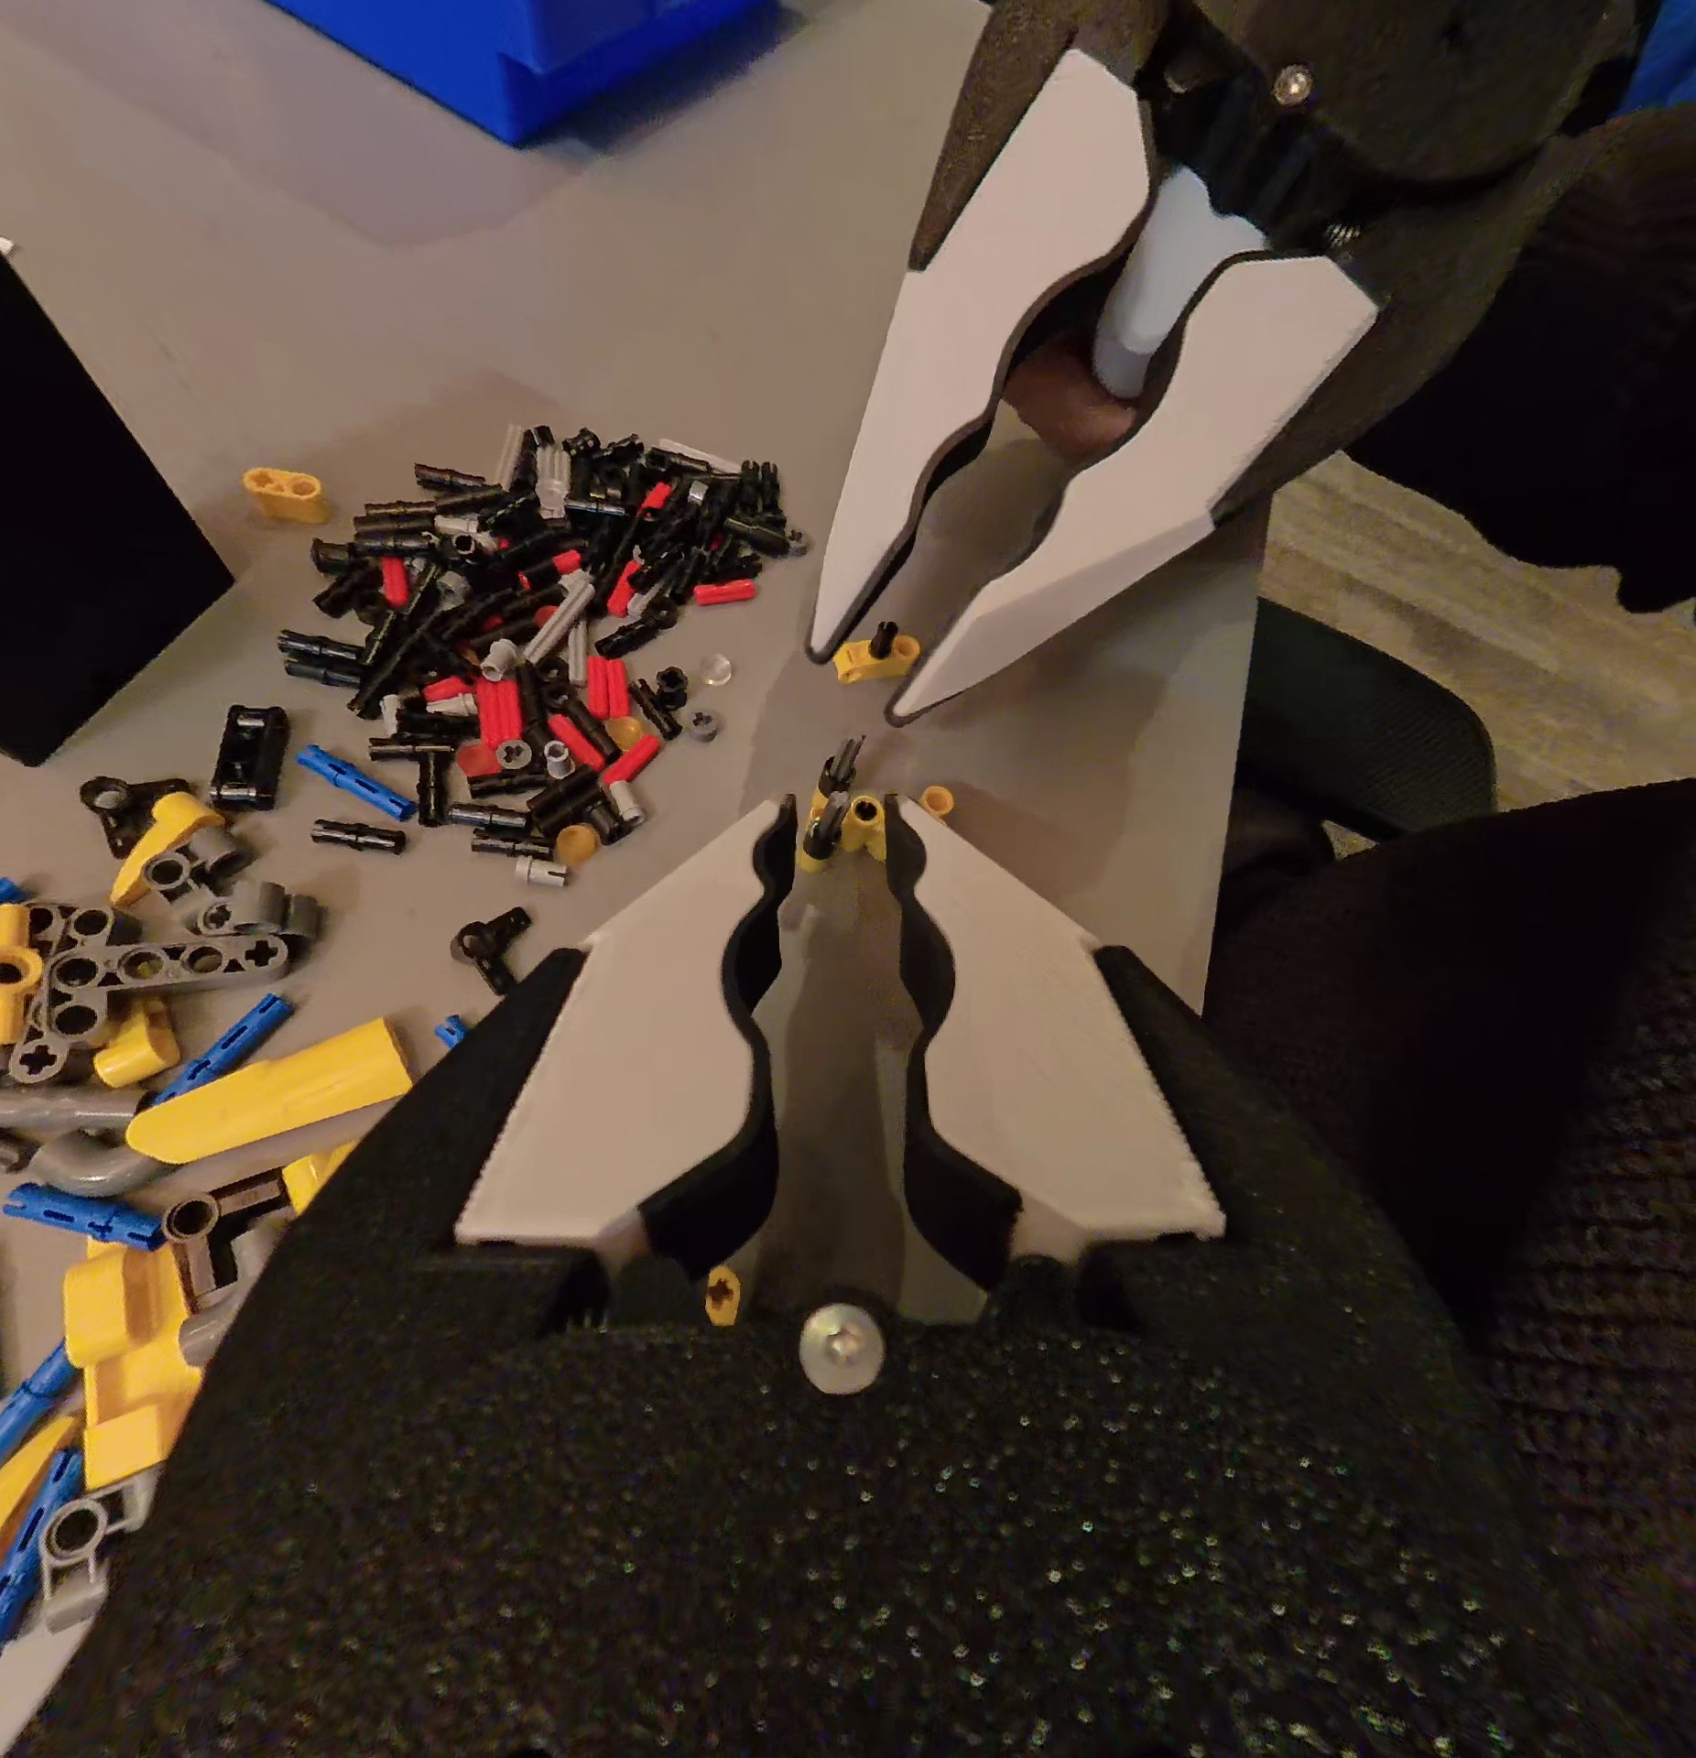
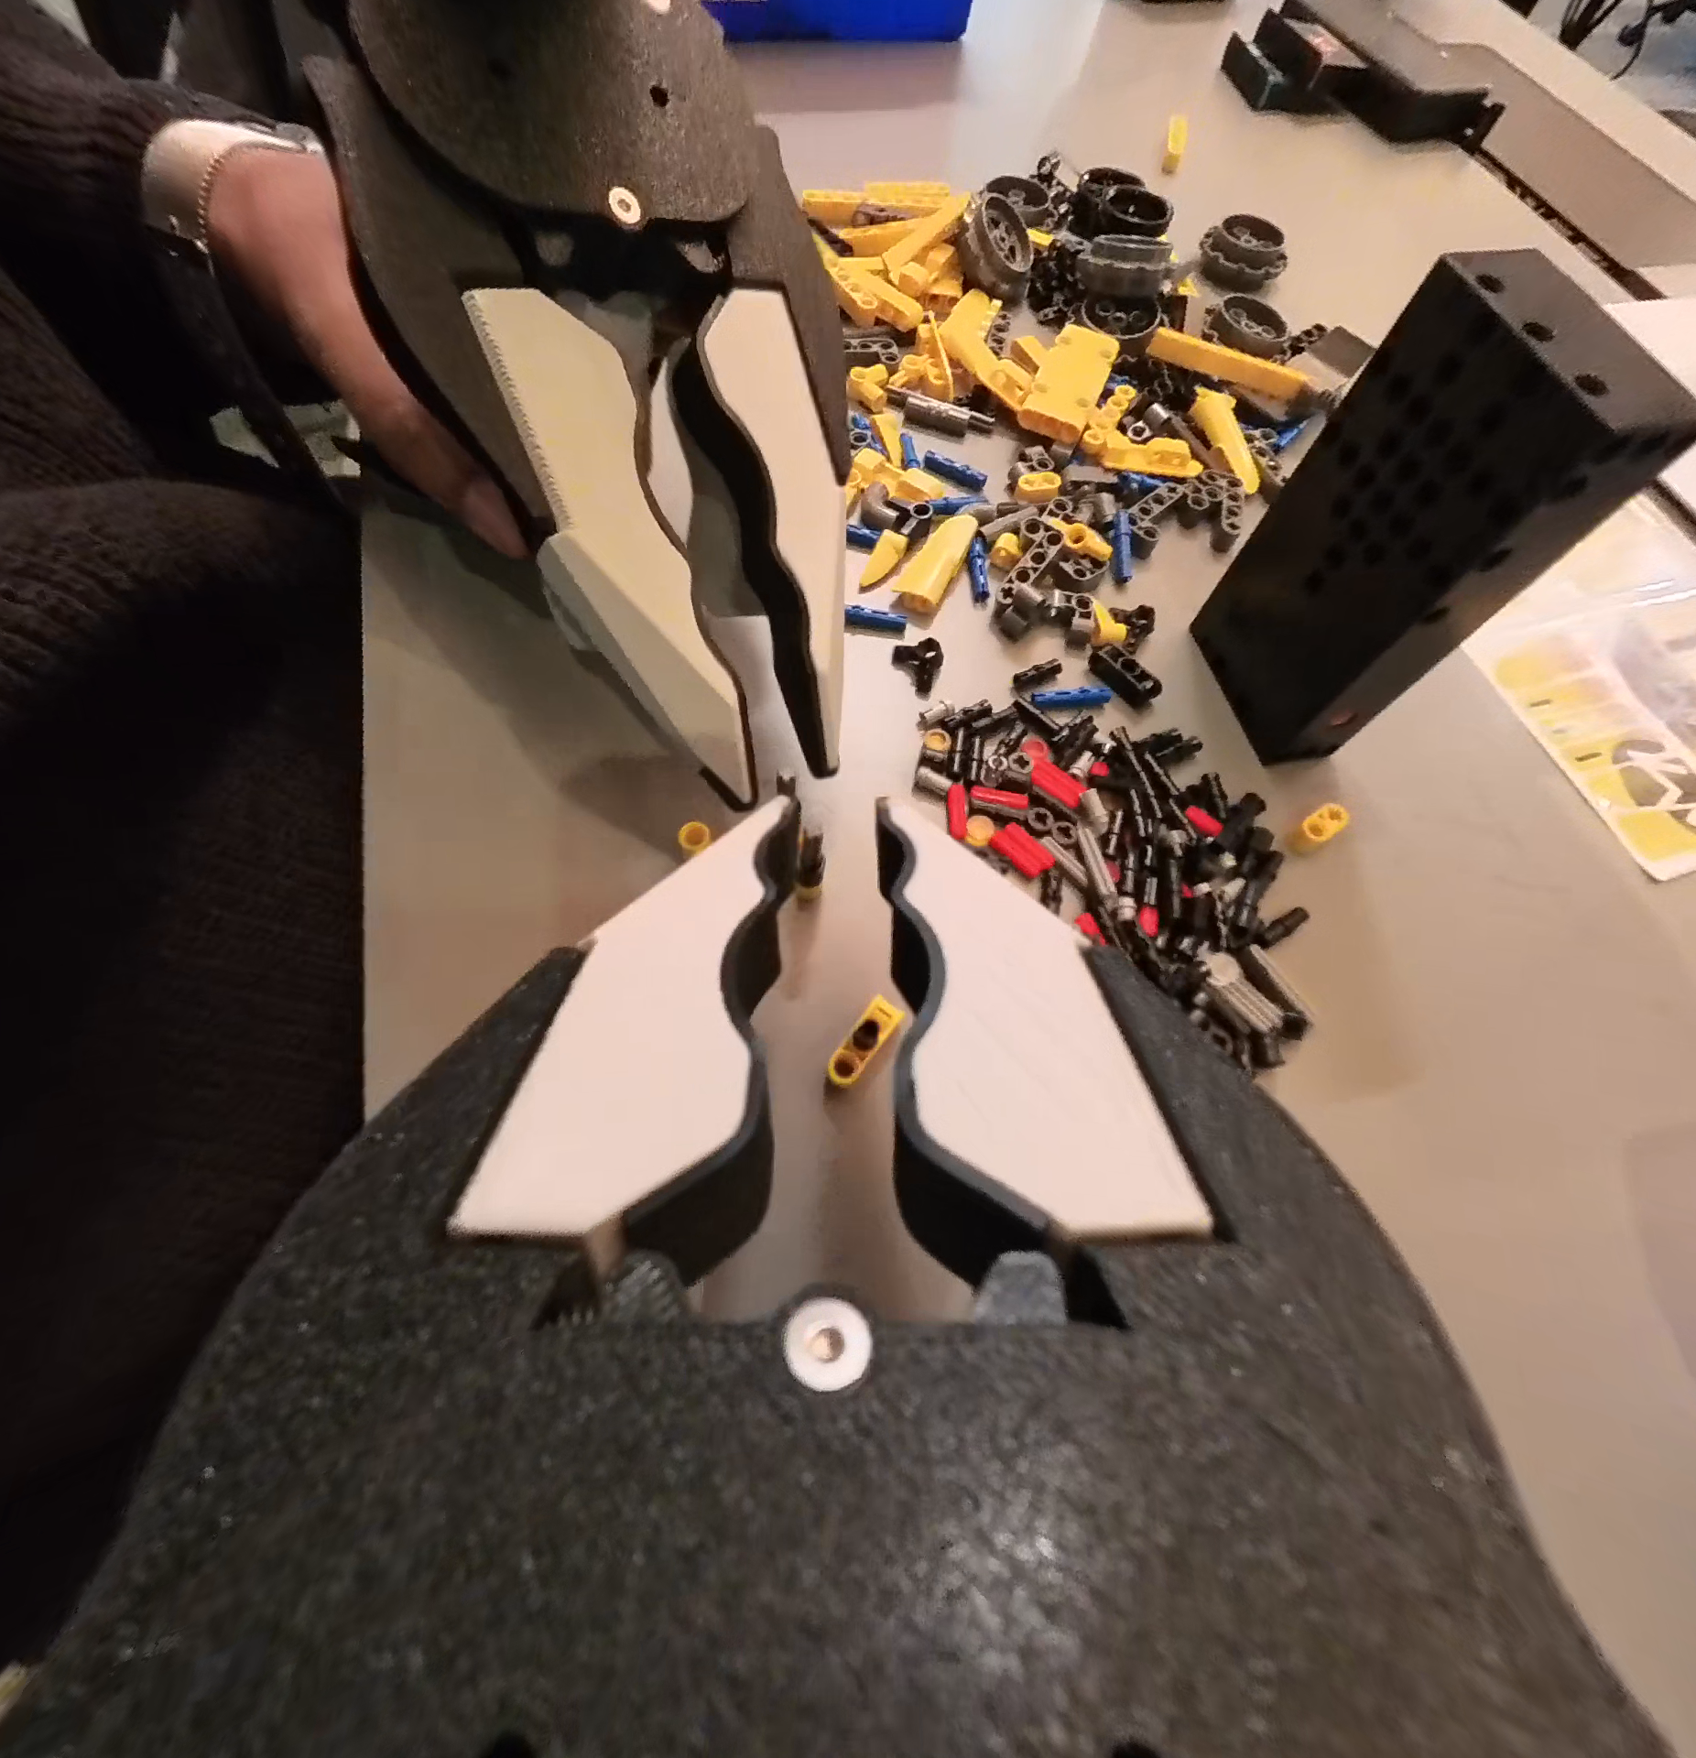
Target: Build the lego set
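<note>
My left gripper point(image 1: 839, 813) is shut at its tips on a small yellow connector with black pins point(image 1: 837, 830), just over the grey table point(image 1: 635, 285). The pins stick out past the tips. In the right wrist view the same connector point(image 2: 808, 861) shows below the left gripper point(image 2: 785, 780). My right gripper point(image 2: 835, 809) is open and points at the left one, tips a short way apart. A second yellow connector with one black pin point(image 2: 863, 1042) lies on the table between its fingers. In the left wrist view this connector point(image 1: 877, 656) lies between the right gripper's point(image 1: 863, 680) tips.
A pile of black, red and grey pins point(image 1: 540, 647) lies left of the grippers. Larger yellow, grey and blue parts point(image 2: 1063, 400) lie beyond. A black perforated block point(image 2: 1444, 495), a blue bin point(image 1: 540, 57) and a printed sheet point(image 2: 1634, 713) stand around. The table edge point(image 1: 1234, 761) runs close by. Left and right tips are no more than a few centimetres apart. The black perforated block point(image 2: 1444, 495) sits 12 cm or so from the ends of my right fingers.
</note>
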